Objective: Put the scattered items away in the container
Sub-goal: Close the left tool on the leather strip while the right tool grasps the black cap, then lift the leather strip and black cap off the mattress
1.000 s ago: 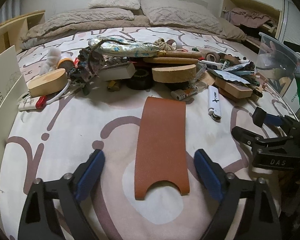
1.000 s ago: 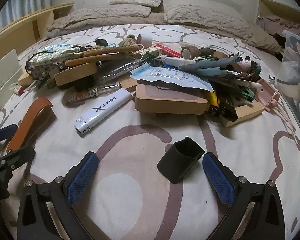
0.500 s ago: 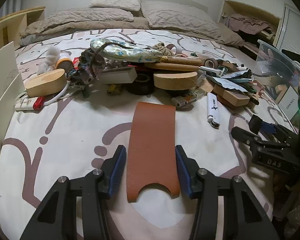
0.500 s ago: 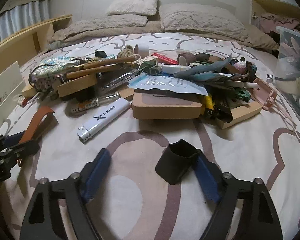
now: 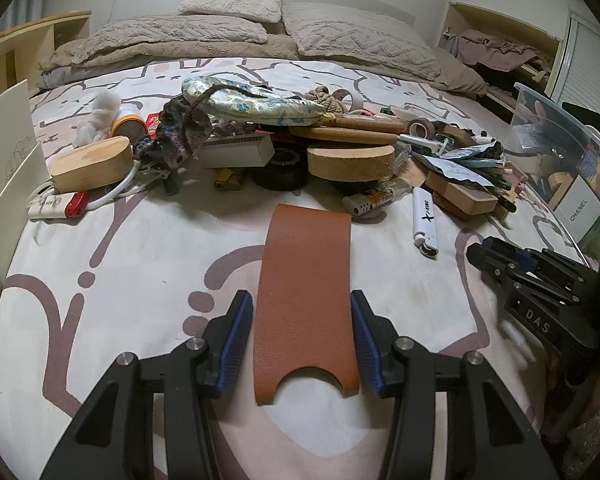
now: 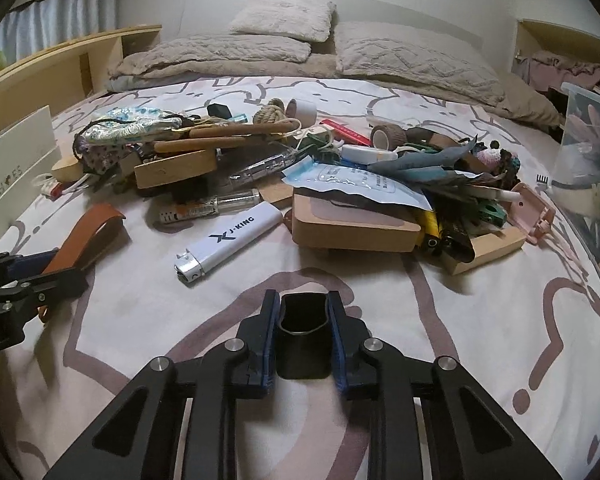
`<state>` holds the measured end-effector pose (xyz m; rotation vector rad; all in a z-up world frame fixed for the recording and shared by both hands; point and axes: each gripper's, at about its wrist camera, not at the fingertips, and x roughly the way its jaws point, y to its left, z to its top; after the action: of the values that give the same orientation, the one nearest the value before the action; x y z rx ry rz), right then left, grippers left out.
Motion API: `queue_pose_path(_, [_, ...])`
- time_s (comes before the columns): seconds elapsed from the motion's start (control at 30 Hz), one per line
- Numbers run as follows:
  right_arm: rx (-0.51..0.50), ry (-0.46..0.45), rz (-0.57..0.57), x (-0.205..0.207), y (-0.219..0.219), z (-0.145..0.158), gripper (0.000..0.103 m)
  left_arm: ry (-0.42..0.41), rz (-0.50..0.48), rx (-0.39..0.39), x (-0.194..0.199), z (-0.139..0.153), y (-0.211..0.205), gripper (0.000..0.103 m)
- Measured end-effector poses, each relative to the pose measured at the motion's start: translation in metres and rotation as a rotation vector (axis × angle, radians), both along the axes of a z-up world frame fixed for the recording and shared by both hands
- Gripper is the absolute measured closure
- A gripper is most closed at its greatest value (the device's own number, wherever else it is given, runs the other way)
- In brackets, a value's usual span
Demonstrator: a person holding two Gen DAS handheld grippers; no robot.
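My left hand-held gripper (image 5: 302, 340) is clenched on the brown leather strip (image 5: 306, 292) lying on the bed (image 5: 140, 260) — my right hand-held gripper (image 6: 302, 332) squeezes the small black sleeve (image 6: 302, 338) there. The clear container (image 5: 560, 148) stands at the bed's right edge.

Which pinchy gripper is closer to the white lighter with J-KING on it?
Right. The right gripper, shut on a small black sleeve, sits just below the white J-KING lighter; the left gripper, clamping the brown leather strip, is farther left.
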<state>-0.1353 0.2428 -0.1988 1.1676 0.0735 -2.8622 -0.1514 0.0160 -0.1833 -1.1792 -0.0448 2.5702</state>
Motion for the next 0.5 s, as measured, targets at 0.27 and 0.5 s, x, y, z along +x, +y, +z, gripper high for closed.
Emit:
queue_pose_path(0.27, [-0.009, -0.004, -0.002, 0.0009, -0.0001, 0.0001, 0.079, 0.001, -0.008, 0.014, -0.0005, 0.0010, -0.0007, 0.059])
queue_pose_path(0.5, [0.006, -0.004, -0.001, 0.0008, -0.0025, -0.0002, 0.079, 0.029, -0.005, 0.029, 0.0008, 0.0074, -0.0042, 0.059])
